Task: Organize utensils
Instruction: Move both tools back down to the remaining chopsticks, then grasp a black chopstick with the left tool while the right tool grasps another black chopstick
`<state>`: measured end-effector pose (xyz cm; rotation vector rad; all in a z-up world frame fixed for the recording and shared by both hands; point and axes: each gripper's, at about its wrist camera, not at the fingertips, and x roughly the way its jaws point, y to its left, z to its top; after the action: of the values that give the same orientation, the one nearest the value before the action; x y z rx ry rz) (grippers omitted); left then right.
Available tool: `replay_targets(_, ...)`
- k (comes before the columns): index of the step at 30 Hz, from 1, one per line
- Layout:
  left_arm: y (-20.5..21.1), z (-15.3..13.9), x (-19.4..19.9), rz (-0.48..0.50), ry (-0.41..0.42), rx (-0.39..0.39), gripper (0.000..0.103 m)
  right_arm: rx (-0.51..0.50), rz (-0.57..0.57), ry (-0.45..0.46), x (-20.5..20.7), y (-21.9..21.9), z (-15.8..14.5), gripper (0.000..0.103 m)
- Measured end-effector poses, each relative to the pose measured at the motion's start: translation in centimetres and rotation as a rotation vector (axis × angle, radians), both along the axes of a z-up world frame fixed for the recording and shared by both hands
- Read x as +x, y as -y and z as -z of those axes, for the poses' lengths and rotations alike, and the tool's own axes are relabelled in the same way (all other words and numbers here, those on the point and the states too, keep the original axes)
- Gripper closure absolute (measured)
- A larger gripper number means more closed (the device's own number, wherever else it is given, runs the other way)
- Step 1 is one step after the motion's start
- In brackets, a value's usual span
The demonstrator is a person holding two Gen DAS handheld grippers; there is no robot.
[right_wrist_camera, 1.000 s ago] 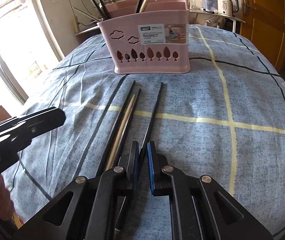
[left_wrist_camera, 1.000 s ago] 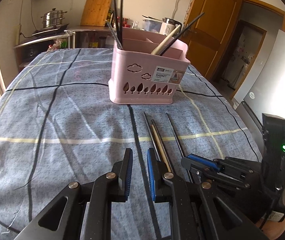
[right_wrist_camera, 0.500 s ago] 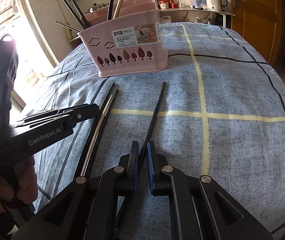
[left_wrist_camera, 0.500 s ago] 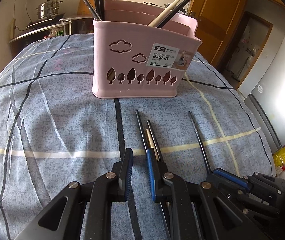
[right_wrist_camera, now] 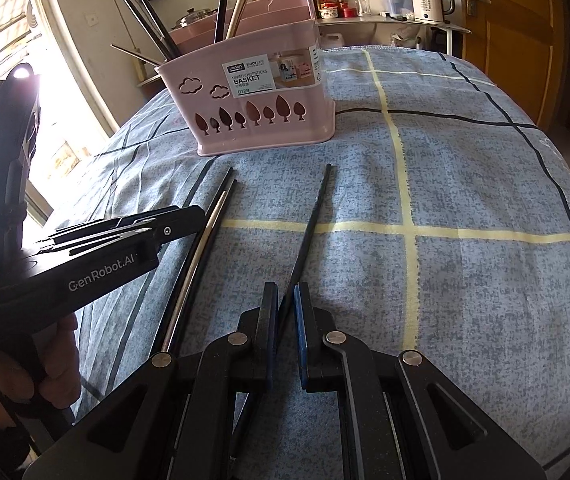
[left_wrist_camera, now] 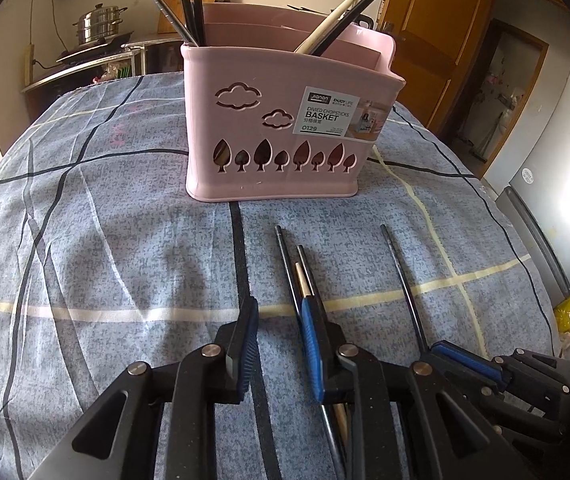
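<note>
Pink chopstick basket (left_wrist_camera: 285, 136) on desk (left_wrist_camera: 105, 240), dark and pale chopsticks (left_wrist_camera: 189, 4) upright inside. Left tongs (left_wrist_camera: 279, 344) apart; right tongs (right_wrist_camera: 285, 332) clamped on black chopstick (right_wrist_camera: 311, 228).

basket (left_wrist_camera: 245, 128): glossy pink plastic | tablecloth (left_wrist_camera: 105, 220): matt woven cloth

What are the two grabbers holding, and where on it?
The right gripper pinches a lone black chopstick near its close end. The left gripper is open, holding nothing.
</note>
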<state>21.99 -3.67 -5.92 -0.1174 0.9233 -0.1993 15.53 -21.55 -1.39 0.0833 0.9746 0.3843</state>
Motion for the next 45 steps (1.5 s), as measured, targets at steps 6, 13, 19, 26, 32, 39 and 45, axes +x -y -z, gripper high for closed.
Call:
replay_targets(6,0.4,0.2,-0.4,0.003,0.019,0.031,0.076,0.000,0.002,0.002,0.0,0.0,0.0,0.095)
replay_targets(13,0.4,0.3,-1.8,0.005,0.036,0.107,0.080,-0.006,0.001,0.002,-0.1,0.0,0.0,0.095)
replay_targets(19,-1.5,0.2,-3.2,0.003,0.017,0.099,0.095,-0.016,-0.006,0.000,-0.8,0.5,-0.1,0.095)
replay_targets(26,-4.0,0.1,-5.3,0.019,-0.018,0.053,0.097,-0.025,-0.017,-0.014,-2.2,1.8,-0.3,0.094)
replay_targets(32,-3.9,-0.6,-4.0,0.032,-0.014,0.046,0.096,-0.039,-0.006,-0.006,-0.8,1.5,-0.8,0.092)
replay_targets(39,-3.2,0.0,-1.3,0.048,-0.051,0.060,0.096,-0.051,0.018,-0.038,2.8,0.9,-0.3,0.092)
replay_targets(45,-2.3,0.0,-1.0,0.056,-0.046,0.107,0.096,-0.057,0.029,-0.053,4.8,0.3,-0.2,0.092)
